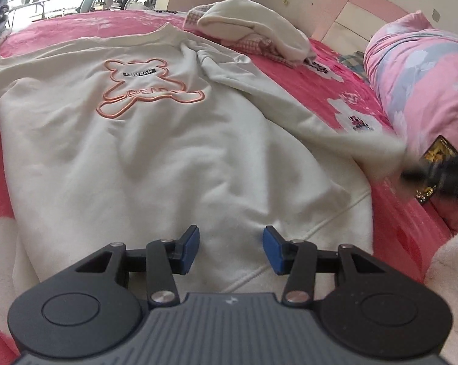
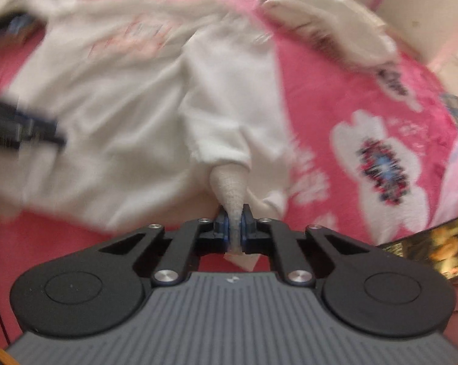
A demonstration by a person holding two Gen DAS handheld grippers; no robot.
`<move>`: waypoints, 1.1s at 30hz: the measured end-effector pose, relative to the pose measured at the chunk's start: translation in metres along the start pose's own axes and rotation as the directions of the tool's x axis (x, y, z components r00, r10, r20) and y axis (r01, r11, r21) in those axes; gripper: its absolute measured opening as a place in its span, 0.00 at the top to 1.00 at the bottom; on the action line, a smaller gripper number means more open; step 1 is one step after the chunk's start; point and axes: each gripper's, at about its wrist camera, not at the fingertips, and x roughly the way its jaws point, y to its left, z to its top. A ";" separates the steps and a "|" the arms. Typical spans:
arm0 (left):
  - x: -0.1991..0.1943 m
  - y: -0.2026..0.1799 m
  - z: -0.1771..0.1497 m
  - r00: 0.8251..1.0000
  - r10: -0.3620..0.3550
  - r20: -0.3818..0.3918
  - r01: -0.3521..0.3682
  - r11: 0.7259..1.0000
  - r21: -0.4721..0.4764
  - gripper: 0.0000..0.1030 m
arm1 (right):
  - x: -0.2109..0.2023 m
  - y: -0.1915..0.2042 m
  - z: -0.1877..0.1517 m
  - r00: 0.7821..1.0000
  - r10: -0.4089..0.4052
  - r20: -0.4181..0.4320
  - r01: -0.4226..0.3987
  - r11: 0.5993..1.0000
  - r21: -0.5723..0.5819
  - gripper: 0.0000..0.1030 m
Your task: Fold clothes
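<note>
The right gripper (image 2: 234,223) pinches the cuff (image 2: 230,188) to fold the sleeve inward; the left gripper (image 1: 231,249) hovers, jaws spread, above the sweatshirt (image 1: 155,152) hem.

The left wrist view looks forward and down along the left gripper (image 1: 231,249) from low over the hem of the white sweatshirt (image 1: 137,140), facing up the pink bed (image 1: 320,73) toward the headboard (image 1: 359,9). The right wrist view sits close above the right gripper (image 2: 235,228), at the sweatshirt's sleeve cuff (image 2: 230,188), and is blurred. Both views share the sweatshirt, the bed and the cream garment (image 1: 253,27) beyond; each catches the other gripper at its edge.
</note>
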 end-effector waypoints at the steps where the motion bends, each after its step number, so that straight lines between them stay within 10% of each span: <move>1: 0.001 -0.001 0.001 1.000 0.004 0.000 -0.004 1.000 0.004 0.53 | -0.007 -0.012 0.009 0.999 -0.018 0.040 0.017 0.999 0.030 0.95; 11: 0.006 -0.004 0.003 1.000 0.019 -0.019 -0.019 1.000 0.006 0.53 | -0.022 -0.148 0.116 0.963 -0.107 0.249 0.055 0.977 0.204 0.95; 24: 0.008 0.006 0.008 0.998 -0.022 -0.065 0.023 1.000 0.007 0.54 | 0.080 -0.342 0.226 0.958 -0.276 0.076 0.186 0.803 0.566 0.95; 33: 0.015 0.013 0.013 0.993 -0.054 -0.109 0.054 0.999 -0.002 0.54 | 0.188 -0.376 0.227 0.832 -0.540 -0.124 0.543 0.749 0.379 0.93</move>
